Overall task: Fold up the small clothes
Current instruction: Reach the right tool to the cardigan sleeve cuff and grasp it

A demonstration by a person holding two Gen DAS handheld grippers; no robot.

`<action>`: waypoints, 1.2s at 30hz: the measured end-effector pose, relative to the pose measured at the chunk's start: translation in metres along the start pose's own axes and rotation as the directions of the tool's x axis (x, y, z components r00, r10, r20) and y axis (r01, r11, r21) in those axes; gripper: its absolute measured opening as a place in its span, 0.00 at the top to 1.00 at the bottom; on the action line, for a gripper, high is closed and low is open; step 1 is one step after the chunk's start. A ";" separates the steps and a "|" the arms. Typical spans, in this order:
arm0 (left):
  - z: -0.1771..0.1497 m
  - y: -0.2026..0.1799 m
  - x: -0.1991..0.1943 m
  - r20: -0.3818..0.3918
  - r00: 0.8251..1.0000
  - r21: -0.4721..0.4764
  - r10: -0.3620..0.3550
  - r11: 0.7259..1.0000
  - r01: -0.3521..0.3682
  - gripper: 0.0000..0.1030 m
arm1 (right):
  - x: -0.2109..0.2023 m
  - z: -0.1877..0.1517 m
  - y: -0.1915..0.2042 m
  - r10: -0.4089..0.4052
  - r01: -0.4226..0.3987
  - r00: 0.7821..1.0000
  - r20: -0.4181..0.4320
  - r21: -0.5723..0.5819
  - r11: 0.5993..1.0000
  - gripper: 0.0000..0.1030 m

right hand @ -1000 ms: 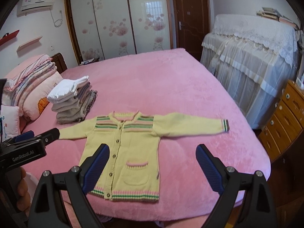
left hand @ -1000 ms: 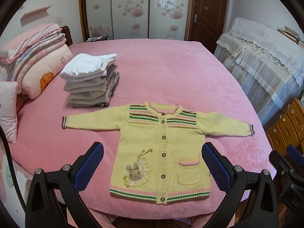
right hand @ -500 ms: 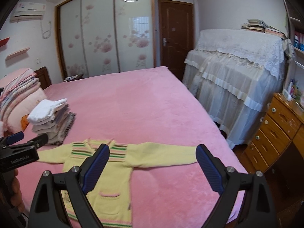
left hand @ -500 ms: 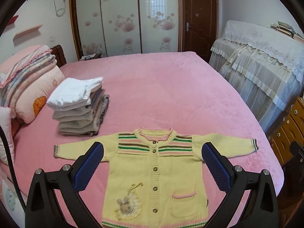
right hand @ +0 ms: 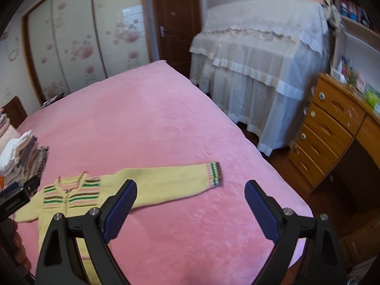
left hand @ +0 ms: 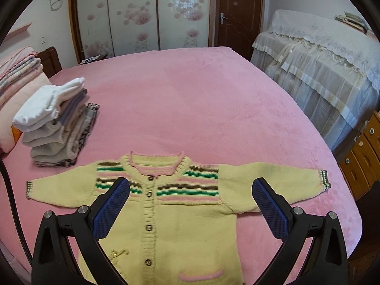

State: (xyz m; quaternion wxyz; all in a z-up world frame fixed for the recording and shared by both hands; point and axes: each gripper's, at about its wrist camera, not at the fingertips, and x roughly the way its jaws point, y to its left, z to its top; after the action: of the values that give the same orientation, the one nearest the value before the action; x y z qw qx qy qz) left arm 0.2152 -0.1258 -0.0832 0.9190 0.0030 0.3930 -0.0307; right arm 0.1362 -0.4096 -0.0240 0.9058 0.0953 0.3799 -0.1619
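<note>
Both my tongs are spread wide and empty as I lean in over the bed [left hand: 213, 99]. My left gripper [left hand: 190, 210] hangs over the chest of the yellow cardigan [left hand: 187, 213], which lies flat and buttoned across the lower centre of that frame, collar away from me, hem running off the bottom edge. Its sleeves stretch out sideways, so the long axis runs left to right across my reach.

In the right wrist view my right gripper [right hand: 190, 210] looks out over bare pink cover, with the right sleeve [right hand: 166, 180] lying just up and left of its gap, the striped cuff [right hand: 215, 174] pointing toward frame centre. That hand is the nearer one to this sleeve, so I reckon it takes the first fold inward; the left sleeve [left hand: 61, 188] falls to my other hand.

The pile of folded clothes [left hand: 54, 123] sits at the left of the frame, well apart from the cardigan.

Against a second ago, the cardigan has slid down both frames and grown larger, its hem now cut off, and my right view has swung out toward the cuff.
</note>
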 end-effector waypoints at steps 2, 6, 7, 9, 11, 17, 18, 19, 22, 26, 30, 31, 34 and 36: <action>-0.004 -0.013 0.016 0.003 1.000 0.011 -0.010 1.000 0.010 0.01 | 0.013 -0.003 -0.010 -0.007 0.007 1.000 -0.012 0.017 1.000 0.10; -0.013 -0.033 0.046 -0.022 0.999 0.027 -0.027 0.999 0.028 0.01 | 0.037 -0.011 -0.020 -0.013 0.015 0.999 -0.044 0.034 0.999 0.11; -0.016 -0.037 0.053 -0.031 0.999 0.029 -0.030 0.999 0.031 0.01 | 0.043 -0.013 -0.022 -0.012 0.013 0.999 -0.051 0.037 0.999 0.11; -0.022 -0.048 0.068 -0.050 0.998 0.034 -0.036 0.999 0.037 0.01 | 0.059 -0.018 -0.027 -0.008 0.012 0.997 -0.078 0.047 0.999 0.14; -0.029 -0.059 0.083 -0.067 0.997 0.041 -0.035 0.998 0.038 0.01 | 0.079 -0.024 -0.033 0.005 0.003 0.993 -0.116 0.069 0.998 0.17; -0.046 -0.090 0.121 -0.110 0.994 0.065 -0.018 0.998 0.025 0.01 | 0.126 -0.040 -0.047 0.040 -0.014 0.980 -0.193 0.136 0.991 0.25; -0.048 -0.093 0.125 -0.113 0.993 0.064 -0.018 0.998 0.026 0.01 | 0.135 -0.041 -0.049 0.044 -0.014 0.978 -0.203 0.147 0.989 0.25; -0.050 -0.097 0.130 -0.119 0.993 0.066 -0.016 0.998 0.024 0.01 | 0.142 -0.041 -0.050 0.046 -0.013 0.976 -0.211 0.154 0.988 0.26; -0.052 -0.106 0.140 -0.131 0.991 0.072 -0.008 0.997 0.018 0.01 | 0.165 -0.043 -0.056 0.055 -0.010 0.969 -0.239 0.184 0.983 0.31; -0.056 -0.112 0.151 -0.143 0.990 0.062 -0.001 0.998 0.010 0.01 | 0.187 -0.042 -0.061 0.070 -0.015 0.967 -0.245 0.219 0.976 0.35; -0.059 -0.113 0.158 -0.161 0.987 0.045 -0.005 0.999 0.012 0.01 | 0.197 -0.039 -0.058 0.061 -0.012 0.971 -0.232 0.210 0.978 0.40; -0.059 -0.113 0.159 -0.167 0.986 0.042 -0.005 0.999 0.012 0.01 | 0.199 -0.039 -0.057 0.059 -0.010 0.971 -0.231 0.206 0.978 0.43; -0.059 -0.114 0.159 -0.173 0.985 0.036 -0.012 0.999 0.019 0.01 | 0.204 -0.036 -0.053 0.081 -0.040 0.970 -0.229 0.180 0.983 0.75; -0.056 -0.113 0.157 -0.172 0.985 0.031 -0.023 0.999 0.029 0.01 | 0.202 -0.034 -0.051 0.088 -0.050 0.971 -0.222 0.170 0.984 0.85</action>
State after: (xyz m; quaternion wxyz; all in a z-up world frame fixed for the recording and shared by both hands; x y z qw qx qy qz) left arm 0.2758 -0.2456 -0.2332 0.8812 0.0159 0.4699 -0.0489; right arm 0.2280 -0.4911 -0.1951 0.8501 0.2005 0.4636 -0.1489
